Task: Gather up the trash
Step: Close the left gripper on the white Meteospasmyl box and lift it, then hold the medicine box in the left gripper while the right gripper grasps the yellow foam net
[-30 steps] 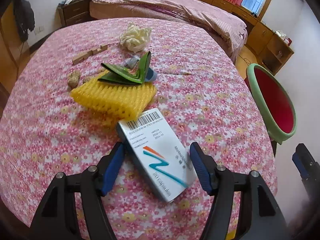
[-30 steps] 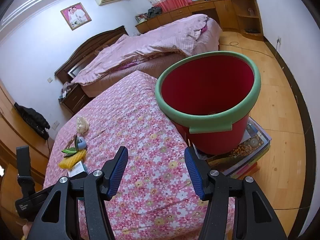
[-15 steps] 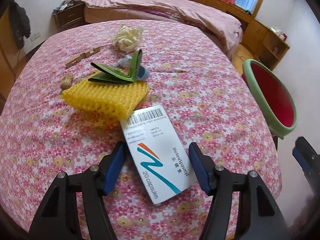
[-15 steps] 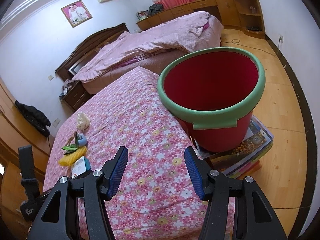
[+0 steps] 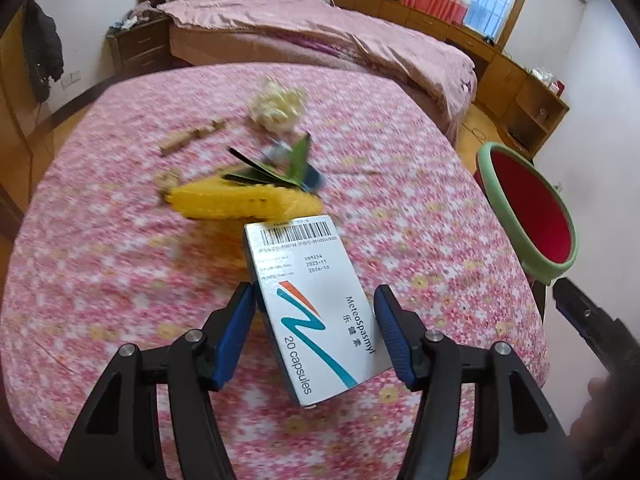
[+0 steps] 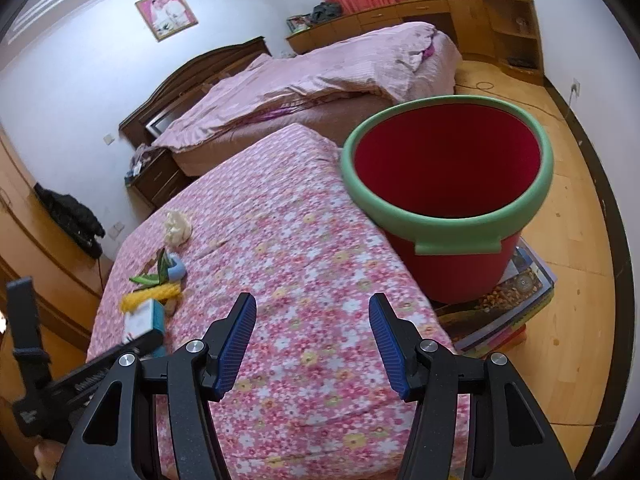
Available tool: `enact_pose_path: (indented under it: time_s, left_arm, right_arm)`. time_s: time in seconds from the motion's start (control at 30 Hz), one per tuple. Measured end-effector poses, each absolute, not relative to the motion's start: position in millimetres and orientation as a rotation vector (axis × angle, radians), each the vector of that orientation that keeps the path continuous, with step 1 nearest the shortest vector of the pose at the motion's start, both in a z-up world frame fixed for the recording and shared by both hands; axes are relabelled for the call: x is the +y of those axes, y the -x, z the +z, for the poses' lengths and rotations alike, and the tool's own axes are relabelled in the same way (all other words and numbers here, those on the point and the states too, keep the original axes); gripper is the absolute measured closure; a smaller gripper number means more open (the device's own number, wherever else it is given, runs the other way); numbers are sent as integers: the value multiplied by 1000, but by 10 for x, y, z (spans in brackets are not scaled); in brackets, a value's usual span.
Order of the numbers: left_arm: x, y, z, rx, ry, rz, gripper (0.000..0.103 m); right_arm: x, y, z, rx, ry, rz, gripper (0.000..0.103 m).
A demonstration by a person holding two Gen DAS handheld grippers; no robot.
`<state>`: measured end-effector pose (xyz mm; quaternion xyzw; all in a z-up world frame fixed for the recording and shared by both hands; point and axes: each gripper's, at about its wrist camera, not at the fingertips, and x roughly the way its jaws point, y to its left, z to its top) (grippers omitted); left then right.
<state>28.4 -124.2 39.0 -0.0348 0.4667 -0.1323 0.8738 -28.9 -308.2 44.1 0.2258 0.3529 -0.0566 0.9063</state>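
A white medicine box with a barcode and a teal stripe sits tilted between the blue pads of my left gripper, which is shut on its sides and holds it just above the pink flowered table. Behind it lie a yellow foam net, green leaves, a crumpled white wad and wooden bits. The red bucket with a green rim stands past the table's right edge. My right gripper is open with nothing in it, over the table near the bucket. The right wrist view shows the box too.
The bucket rests on a stack of books on the wooden floor. A bed with a pink cover stands behind the table, a dark nightstand beside it, and wooden cabinets along the right wall.
My left gripper's pads have come in against the medicine box and raised it off the cloth, away from the yellow net. The right gripper has hardly moved.
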Motion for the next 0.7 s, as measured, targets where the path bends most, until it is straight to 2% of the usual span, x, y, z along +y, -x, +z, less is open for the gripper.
enact_pose_path:
  time_s: [0.33,0.7]
  left_arm:
    - [-767,-290,565,917,127,-216,41]
    - [-143,-380,524,893,198,-69,41]
  right_arm:
    - [-2695,32,411,780,-389,-41,43]
    - [-2188,-309,391,837,-308,56,43]
